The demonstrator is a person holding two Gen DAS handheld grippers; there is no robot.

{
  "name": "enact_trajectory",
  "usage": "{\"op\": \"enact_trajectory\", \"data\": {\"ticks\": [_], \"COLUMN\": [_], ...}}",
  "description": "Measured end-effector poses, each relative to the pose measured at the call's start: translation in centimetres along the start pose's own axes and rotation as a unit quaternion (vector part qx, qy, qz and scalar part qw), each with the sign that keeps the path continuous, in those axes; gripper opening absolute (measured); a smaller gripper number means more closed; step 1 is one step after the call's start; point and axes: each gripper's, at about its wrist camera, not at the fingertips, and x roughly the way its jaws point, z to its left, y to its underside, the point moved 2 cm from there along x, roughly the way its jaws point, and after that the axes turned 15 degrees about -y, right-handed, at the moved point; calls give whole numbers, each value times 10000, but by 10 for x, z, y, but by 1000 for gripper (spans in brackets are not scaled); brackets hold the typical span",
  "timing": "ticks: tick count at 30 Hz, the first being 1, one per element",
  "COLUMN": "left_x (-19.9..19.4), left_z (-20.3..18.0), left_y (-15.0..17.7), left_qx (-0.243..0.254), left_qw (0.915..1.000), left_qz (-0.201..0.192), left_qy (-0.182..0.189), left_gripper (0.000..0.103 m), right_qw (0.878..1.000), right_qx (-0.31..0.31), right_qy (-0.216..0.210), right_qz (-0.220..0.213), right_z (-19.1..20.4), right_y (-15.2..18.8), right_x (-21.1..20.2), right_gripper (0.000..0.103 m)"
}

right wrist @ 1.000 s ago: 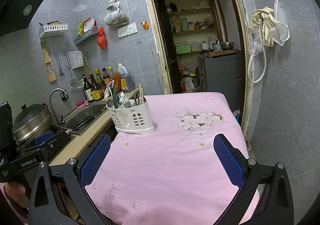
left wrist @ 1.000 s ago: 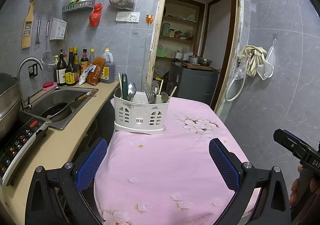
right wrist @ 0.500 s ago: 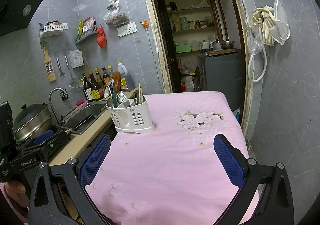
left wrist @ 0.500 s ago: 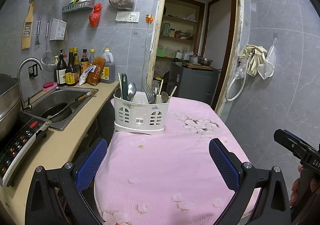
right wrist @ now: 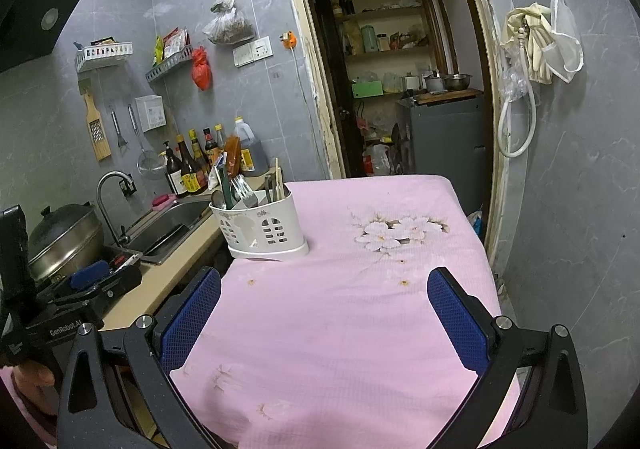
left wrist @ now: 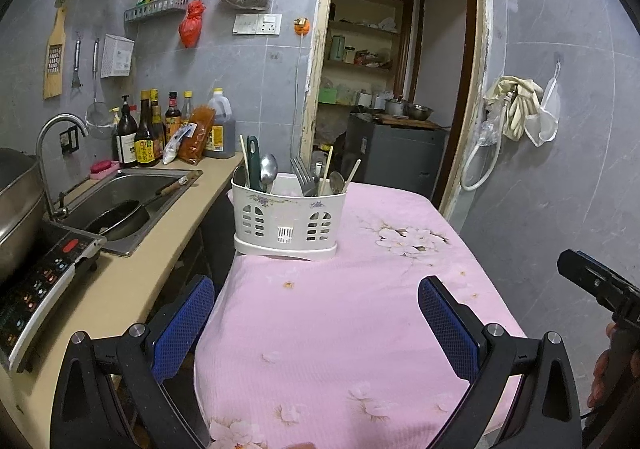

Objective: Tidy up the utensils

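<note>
A white plastic utensil caddy [left wrist: 289,219] stands on the pink flowered tablecloth [left wrist: 344,313] near the table's far left edge. It holds a dark green handle [left wrist: 253,161], a spoon [left wrist: 268,169], a fork [left wrist: 304,181] and chopsticks [left wrist: 328,168]. The same caddy [right wrist: 262,229] shows in the right wrist view. My left gripper [left wrist: 316,325] is open and empty, well short of the caddy. My right gripper [right wrist: 324,323] is also open and empty over the cloth.
A beige counter [left wrist: 132,281] runs along the left with a sink [left wrist: 128,201] holding a pan, an induction cooker [left wrist: 44,281], a steel pot [right wrist: 66,241] and sauce bottles [left wrist: 148,133]. An open doorway [left wrist: 392,89] lies behind the table. A grey wall [left wrist: 560,189] is on the right.
Both views have shifted very slightly; the caddy, utensils and both open grippers look the same as before.
</note>
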Motion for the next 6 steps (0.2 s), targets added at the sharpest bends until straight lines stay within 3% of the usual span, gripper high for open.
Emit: {"op": "enact_trajectory", "data": {"ticks": [6], "left_x": [8], "left_z": [-3], "left_y": [2], "left_qx": [3], "left_qw": [10000], "left_qz": [97], "left_qy": [-3], "left_gripper": [103], "right_qw": [10000], "right_qx": [47], "right_qy": [-2], "right_qz": [81], "right_z": [-3], "right_y": [1], "right_x": [5], "right_gripper": [102]}}
